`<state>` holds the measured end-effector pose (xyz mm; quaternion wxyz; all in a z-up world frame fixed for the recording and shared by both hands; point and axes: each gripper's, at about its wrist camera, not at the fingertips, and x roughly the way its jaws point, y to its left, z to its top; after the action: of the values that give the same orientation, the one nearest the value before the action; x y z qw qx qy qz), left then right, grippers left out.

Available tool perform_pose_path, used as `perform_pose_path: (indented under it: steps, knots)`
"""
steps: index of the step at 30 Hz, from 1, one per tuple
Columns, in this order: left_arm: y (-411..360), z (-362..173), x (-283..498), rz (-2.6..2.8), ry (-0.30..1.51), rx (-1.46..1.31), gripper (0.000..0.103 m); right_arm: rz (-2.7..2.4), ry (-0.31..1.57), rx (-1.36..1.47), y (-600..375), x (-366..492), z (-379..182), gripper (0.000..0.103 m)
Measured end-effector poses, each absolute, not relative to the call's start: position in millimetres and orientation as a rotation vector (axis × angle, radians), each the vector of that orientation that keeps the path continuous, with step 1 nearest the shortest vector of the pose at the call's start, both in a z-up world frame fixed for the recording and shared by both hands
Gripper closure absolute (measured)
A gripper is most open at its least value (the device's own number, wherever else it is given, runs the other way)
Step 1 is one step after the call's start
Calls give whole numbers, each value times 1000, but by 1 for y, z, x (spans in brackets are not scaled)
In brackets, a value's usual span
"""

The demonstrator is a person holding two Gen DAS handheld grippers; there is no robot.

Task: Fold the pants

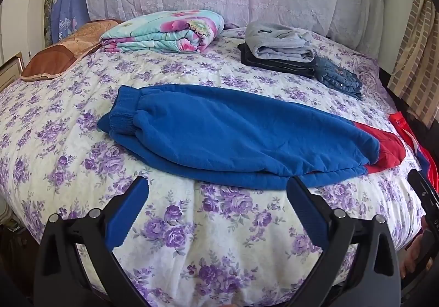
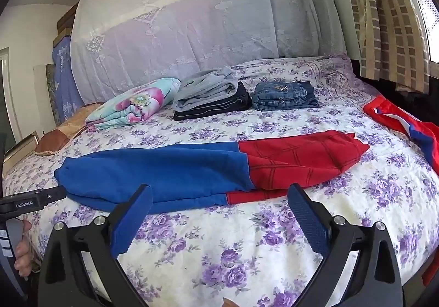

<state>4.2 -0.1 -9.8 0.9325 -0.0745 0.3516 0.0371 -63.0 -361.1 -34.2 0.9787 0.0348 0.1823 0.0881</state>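
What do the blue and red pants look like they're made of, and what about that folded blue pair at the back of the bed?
The blue and red pants look like soft fleece or sweatshirt knit: matte, slightly fuzzy, with ribbed cuffs. The folded blue pair appears to be denim: faded, mottled weave, visible seams and a metal stud.

Both views are bright and sharp, with soft daylight from the window (image 2: 430, 5) at right; the fisheye bends the edges and darkens the corners.

One blue-red pants (image 2: 208, 170); three folded garments (image 2: 211, 98); one floral quilt (image 2: 131, 104); two hand-held grippers (image 1: 216, 189).
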Motion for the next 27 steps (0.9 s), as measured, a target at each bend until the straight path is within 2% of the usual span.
perform_pose_path:
  steps: [27]
  knots:
    - [-2,-16,4,70,732,-157,5,188,399,83,-363,-58,-44,4]
